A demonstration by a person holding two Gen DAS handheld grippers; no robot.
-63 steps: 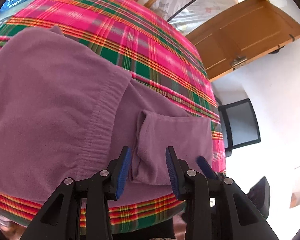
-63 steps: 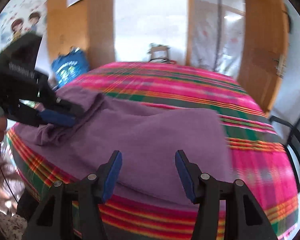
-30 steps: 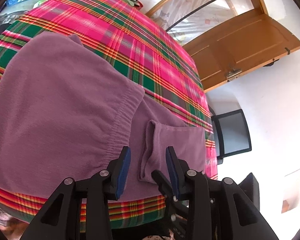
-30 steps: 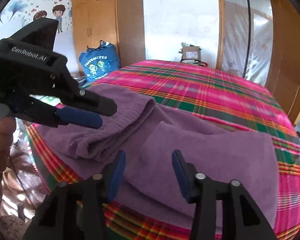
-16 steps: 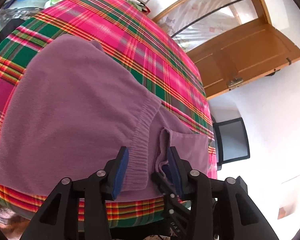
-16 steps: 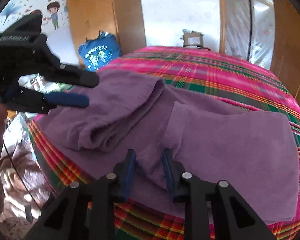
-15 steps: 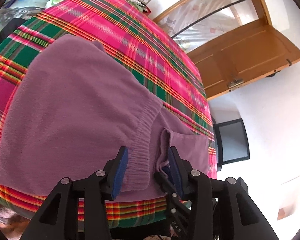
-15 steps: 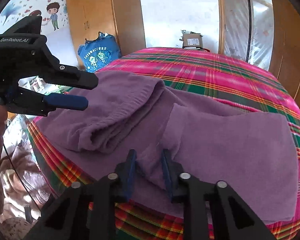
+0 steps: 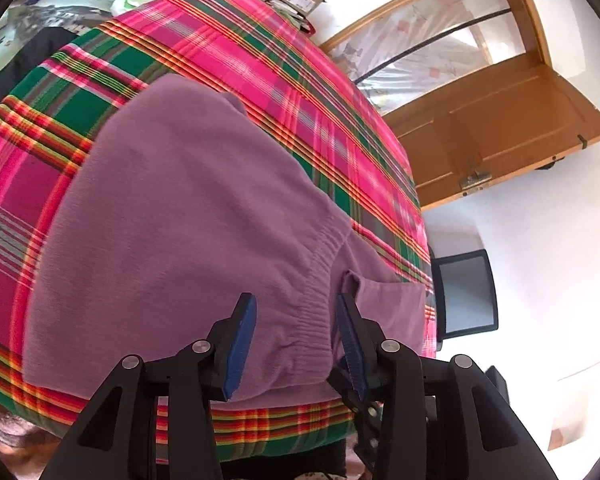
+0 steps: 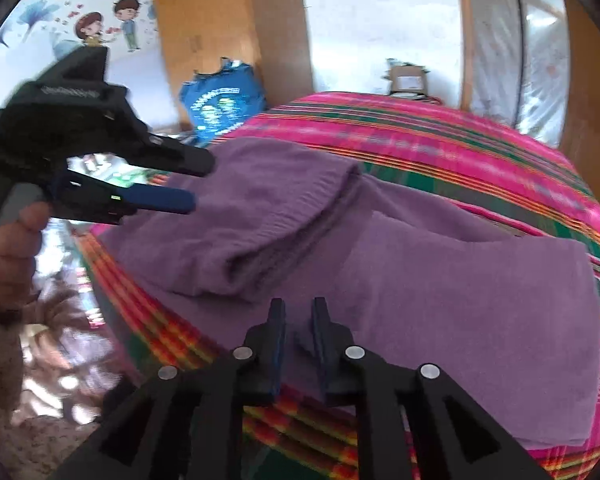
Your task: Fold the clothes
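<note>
Purple garment [image 9: 188, 216]: soft fleece, partly folded, lying on a pink-and-green plaid cloth [image 9: 284, 80] that covers the table; fills the centre and lower half of both views, its ribbed waistband [image 9: 320, 280] running diagonally in the lower centre of the left wrist view, a flat folded panel [image 10: 480, 292] spread at the right of the right wrist view. Left gripper [image 9: 296, 328]: bottom centre of its own view, blue-padded jaws spread, hanging over the waistband with no pad pressing on the cloth; seen also at the left of the right wrist view [image 10: 180, 184], held by a hand [image 10: 8, 248], clear of the fabric. Right gripper [image 10: 298, 320]: bottom centre of its view, jaws drawn close together and pinching a small fold at the near edge of the purple garment. Surroundings: wooden door [image 9: 500, 132] at upper right of the left wrist view; blue bag [image 10: 224, 96] and cartoon wall stickers [image 10: 108, 28] at upper left of the right wrist view; cardboard box [image 10: 408, 76] beyond the far table edge.
</note>
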